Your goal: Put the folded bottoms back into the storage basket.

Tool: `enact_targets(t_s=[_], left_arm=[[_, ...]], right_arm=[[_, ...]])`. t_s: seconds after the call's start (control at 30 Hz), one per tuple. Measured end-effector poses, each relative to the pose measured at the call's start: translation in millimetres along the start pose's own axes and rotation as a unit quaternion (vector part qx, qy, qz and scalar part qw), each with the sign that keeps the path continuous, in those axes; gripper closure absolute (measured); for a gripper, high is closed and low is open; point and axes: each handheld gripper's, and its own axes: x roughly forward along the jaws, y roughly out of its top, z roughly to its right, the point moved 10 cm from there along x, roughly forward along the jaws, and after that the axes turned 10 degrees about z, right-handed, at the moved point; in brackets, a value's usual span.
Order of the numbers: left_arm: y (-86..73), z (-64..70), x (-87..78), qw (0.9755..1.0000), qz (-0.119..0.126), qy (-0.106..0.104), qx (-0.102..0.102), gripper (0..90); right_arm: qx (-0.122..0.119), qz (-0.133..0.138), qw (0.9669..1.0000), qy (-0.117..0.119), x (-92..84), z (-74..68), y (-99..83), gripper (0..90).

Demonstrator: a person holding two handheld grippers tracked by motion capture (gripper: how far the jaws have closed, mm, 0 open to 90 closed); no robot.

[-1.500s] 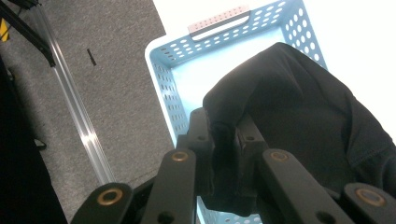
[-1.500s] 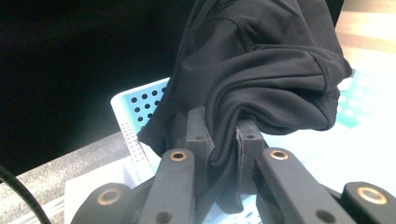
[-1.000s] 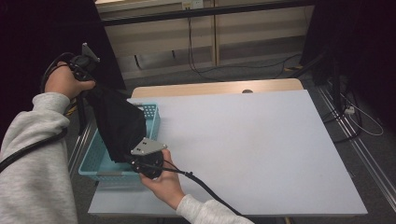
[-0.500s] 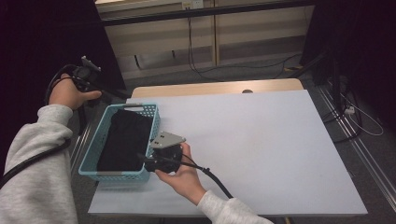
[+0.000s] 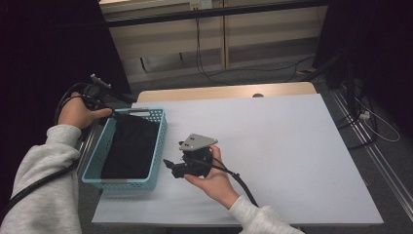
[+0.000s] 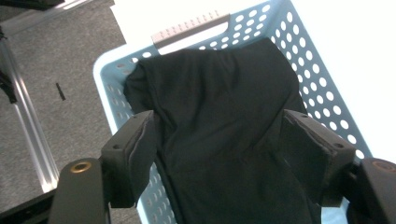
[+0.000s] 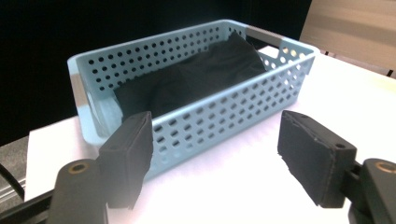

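Now | cloth (image 6: 224,140) in basket (image 7: 224,126) | left tool (image 6: 219,149) above, seemingly clear

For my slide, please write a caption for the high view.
Black cloth lies in the blue basket; both open grippers, left and right, are apart.

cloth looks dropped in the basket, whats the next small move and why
Probably draw both grippers back from the basket. The black cloth lies wholly inside it, and the left gripper and right gripper have just been opening, jaws wide with nothing pinched, so nothing seems left to hold.
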Motion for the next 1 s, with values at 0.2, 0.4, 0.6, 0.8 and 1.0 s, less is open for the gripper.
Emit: enact_targets(t_s=[0.2, 0.4, 0.6, 0.8, 1.0], left_arm=[[-7.1, 6.3, 8.1, 0.9999, 0.001, -0.016, -0.001, 26.2], [-12.3, 13.1, 13.8, 0.9997, 0.005, -0.024, -0.002, 25.2], [-17.7, 20.3, 20.3, 0.9994, 0.008, -0.033, -0.007, 26.0], [-34.2, 29.8, 29.7, 0.9985, -0.004, -0.053, -0.007, 52.3], [-52.8, 30.5, 42.6, 0.9978, -0.016, -0.063, -0.013, 75.6]], right_arm=[[0.001, -0.013, 0.9999, -0.004, -10.1, 15.8, -11.2, 24.3], [0.002, -0.038, 0.9993, 0.004, -17.6, 25.2, -28.3, 22.8], [-0.011, -0.068, 0.9976, 0.005, -27.7, 31.8, -45.5, 21.6], [-0.009, -0.078, 0.9969, -0.001, -40.1, 38.6, -55.4, 21.2], [-0.001, -0.075, 0.9971, -0.013, -51.1, 49.9, -60.8, 21.1]])
